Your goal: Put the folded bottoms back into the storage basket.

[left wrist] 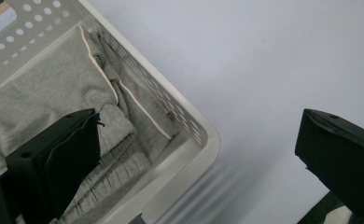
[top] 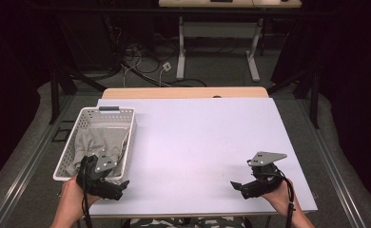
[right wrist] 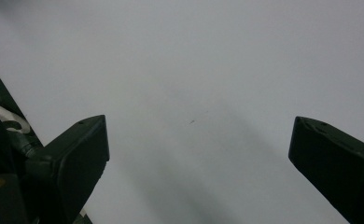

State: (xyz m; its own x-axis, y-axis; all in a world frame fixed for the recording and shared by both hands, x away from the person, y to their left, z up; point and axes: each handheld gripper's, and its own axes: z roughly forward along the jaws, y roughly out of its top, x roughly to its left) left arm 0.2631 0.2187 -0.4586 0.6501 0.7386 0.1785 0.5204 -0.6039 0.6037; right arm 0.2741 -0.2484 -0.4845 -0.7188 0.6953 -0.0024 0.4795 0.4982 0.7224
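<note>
A white perforated plastic basket (top: 126,124) is seen at the left side of the white table top (top: 207,137), near its front edge. Inside it a crumpled grey knitted garment (top: 100,140) is held, with a cream-coloured edging strip (left wrist: 103,77) running along one fold and a ribbed band visible near the basket's front corner in the left gripper view. The garment is contained wholly within the basket walls, and nothing else can be made out in there.

The left gripper (top: 108,186) is held at the basket's front right corner. Its jaws are spread wide: in the left gripper view one jaw is placed over the garment inside the basket and the other over the bare table outside it, so that the basket's corner wall (left wrist: 189,154) lies between them. Whether the inner jaw touches the cloth cannot be told.

The right gripper (top: 240,185) is held low over the table's front right area, well apart from the basket, with its jaws likewise spread and nothing between them but bare surface.

Beyond the table a white-legged desk (top: 221,33) and loose cables on the floor (top: 145,61) are seen.
</note>
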